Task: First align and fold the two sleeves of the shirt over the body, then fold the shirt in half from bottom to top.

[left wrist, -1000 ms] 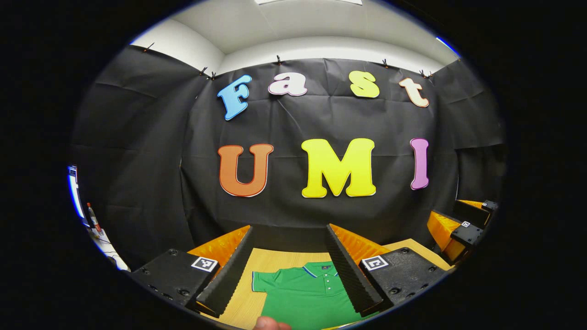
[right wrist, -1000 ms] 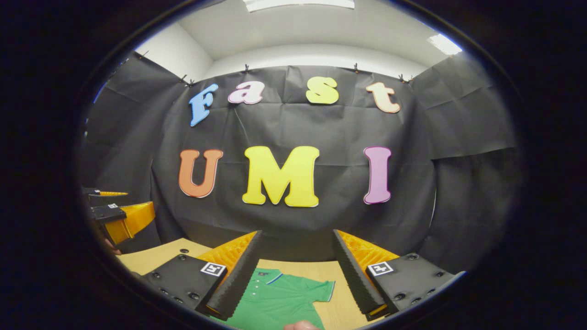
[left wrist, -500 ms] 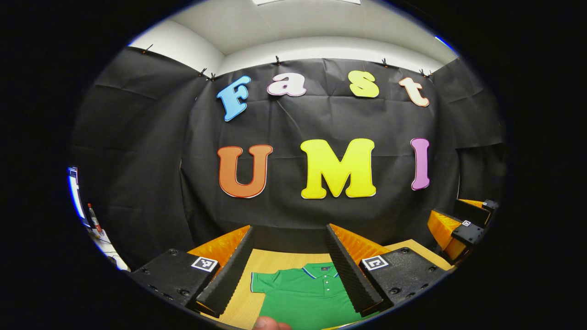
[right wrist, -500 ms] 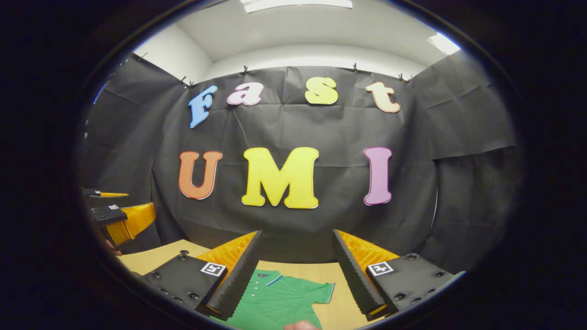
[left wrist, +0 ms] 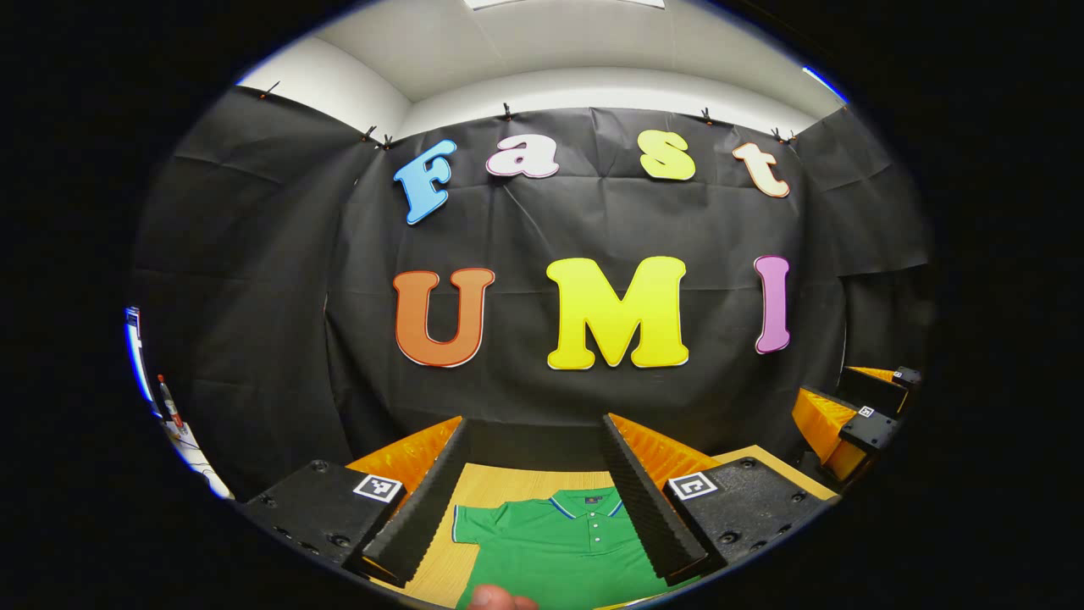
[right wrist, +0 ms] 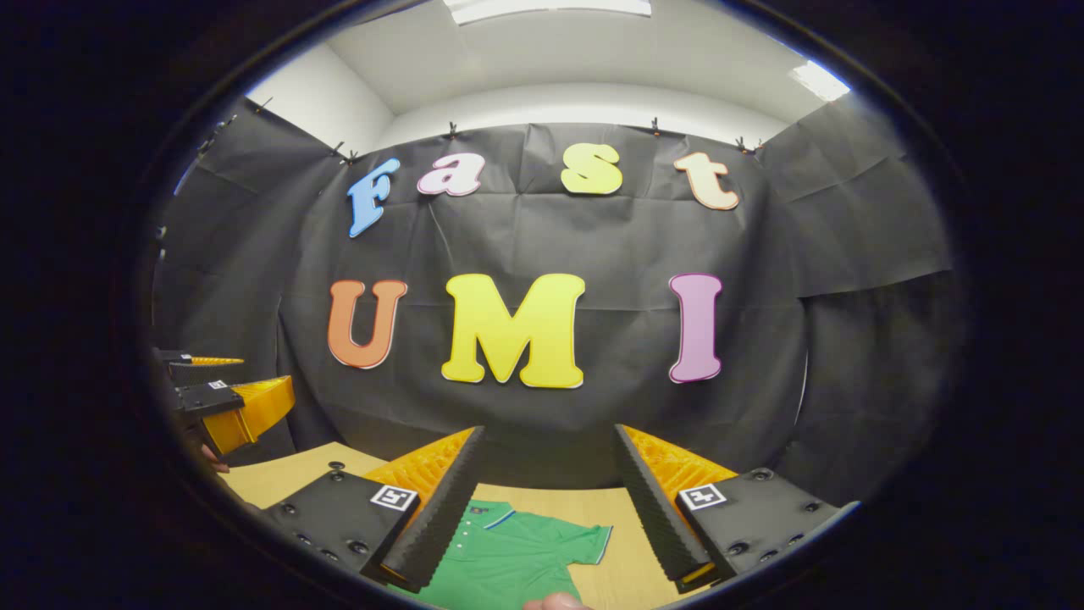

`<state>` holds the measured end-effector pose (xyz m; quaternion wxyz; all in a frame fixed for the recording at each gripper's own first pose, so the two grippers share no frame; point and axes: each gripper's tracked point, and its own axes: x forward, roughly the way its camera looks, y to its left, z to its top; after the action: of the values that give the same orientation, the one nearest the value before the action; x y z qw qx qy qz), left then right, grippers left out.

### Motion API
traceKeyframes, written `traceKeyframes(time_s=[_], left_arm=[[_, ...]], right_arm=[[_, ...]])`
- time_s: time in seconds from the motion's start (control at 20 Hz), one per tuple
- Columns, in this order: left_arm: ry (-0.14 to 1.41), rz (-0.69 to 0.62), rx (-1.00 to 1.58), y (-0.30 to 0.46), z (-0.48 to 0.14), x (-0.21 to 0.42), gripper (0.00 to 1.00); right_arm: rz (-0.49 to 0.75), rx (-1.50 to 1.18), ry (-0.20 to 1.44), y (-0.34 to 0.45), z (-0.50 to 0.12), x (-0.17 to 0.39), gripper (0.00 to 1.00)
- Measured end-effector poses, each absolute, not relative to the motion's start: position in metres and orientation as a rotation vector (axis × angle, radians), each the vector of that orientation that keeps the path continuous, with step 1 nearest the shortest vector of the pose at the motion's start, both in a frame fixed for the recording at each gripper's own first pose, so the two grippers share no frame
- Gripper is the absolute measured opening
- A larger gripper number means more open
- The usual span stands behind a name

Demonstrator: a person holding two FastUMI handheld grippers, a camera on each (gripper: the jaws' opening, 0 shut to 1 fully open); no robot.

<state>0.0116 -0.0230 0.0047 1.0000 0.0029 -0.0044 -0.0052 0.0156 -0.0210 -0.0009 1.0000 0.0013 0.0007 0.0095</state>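
A green polo shirt point(left wrist: 563, 546) lies flat on the wooden table point(left wrist: 500, 483), collar toward the far wall. In the left gripper view its left sleeve point(left wrist: 467, 523) lies spread out, and my left gripper point(left wrist: 533, 440) hangs open above the shirt, held off the cloth. In the right gripper view the same shirt point(right wrist: 508, 555) shows its other sleeve point(right wrist: 589, 538) spread out. My right gripper point(right wrist: 550, 449) is open too, above the shirt. Each gripper also appears far off in the other's view: the right one point(left wrist: 855, 415), the left one point(right wrist: 220, 398).
Black cloth walls close the booth behind the table point(right wrist: 279, 479). A fingertip point(left wrist: 495, 598) shows at the bottom of the left gripper view, another fingertip point(right wrist: 555, 602) in the right gripper view. Some clutter point(left wrist: 174, 415) sits beyond the booth's left edge.
Both views have shifted slightly; the shirt has slid a little to the left in each. Both grippers stay open above the shirt.
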Motion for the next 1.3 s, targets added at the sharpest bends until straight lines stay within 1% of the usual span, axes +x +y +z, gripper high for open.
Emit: traceKeyframes(time_s=[0.15,0.2,0.25,0.45,0.5,0.6,0.65,0.7,0.85,0.9,0.95,1.0,1.1,1.15,1.25,1.3], left_arm=[[0.010,-0.034,-0.016,-0.030,-0.006,0.015,0.98],[0.026,-0.043,-0.025,-0.035,-0.013,0.017,0.98],[0.040,-0.046,-0.032,-0.036,-0.019,0.018,0.98],[0.076,-0.051,-0.036,-0.044,-0.032,0.024,0.98],[0.084,-0.053,-0.034,-0.047,-0.035,0.027,0.98],[0.098,-0.060,-0.021,-0.053,-0.039,0.032,0.98],[0.104,-0.064,-0.013,-0.057,-0.041,0.034,0.98],[0.107,-0.068,-0.008,-0.061,-0.042,0.035,0.98],[0.119,-0.070,0.000,-0.068,-0.050,0.037,0.98],[0.129,-0.065,-0.001,-0.070,-0.054,0.037,0.98],[0.142,-0.067,-0.006,-0.072,-0.059,0.036,0.98],[0.152,-0.067,-0.008,-0.074,-0.062,0.034,0.99],[0.164,-0.054,0.002,-0.070,-0.066,0.032,0.98],[0.167,-0.046,0.005,-0.068,-0.068,0.031,0.98],[0.179,-0.025,0.004,-0.061,-0.071,0.031,0.98],[0.185,-0.017,0.005,-0.057,-0.073,0.031,0.98]], right_arm=[[0.008,-0.002,0.025,-0.027,-0.011,0.019,0.96],[0.009,-0.003,0.025,-0.028,-0.011,0.019,0.91],[0.006,-0.009,0.022,-0.030,-0.011,0.019,0.95],[0.007,-0.008,0.063,-0.045,-0.032,0.022,0.96],[0.006,-0.005,0.086,-0.050,-0.040,0.024,0.91],[0.013,0.004,0.136,-0.060,-0.059,0.028,0.91],[0.016,0.008,0.167,-0.065,-0.071,0.032,0.92],[0.017,0.010,0.197,-0.071,-0.082,0.035,0.96],[0.026,0.045,0.304,-0.085,-0.121,0.045,0.96],[0.028,0.061,0.355,-0.088,-0.137,0.050,0.92],[0.040,0.076,0.415,-0.091,-0.155,0.054,0.91],[0.052,0.091,0.471,-0.092,-0.172,0.060,0.92],[0.071,0.125,0.594,-0.096,-0.206,0.075,1.00],[0.074,0.153,0.661,-0.098,-0.224,0.082,0.96],[0.059,0.216,0.780,-0.103,-0.253,0.091,0.98],[0.047,0.237,0.824,-0.106,-0.267,0.097,0.92]])
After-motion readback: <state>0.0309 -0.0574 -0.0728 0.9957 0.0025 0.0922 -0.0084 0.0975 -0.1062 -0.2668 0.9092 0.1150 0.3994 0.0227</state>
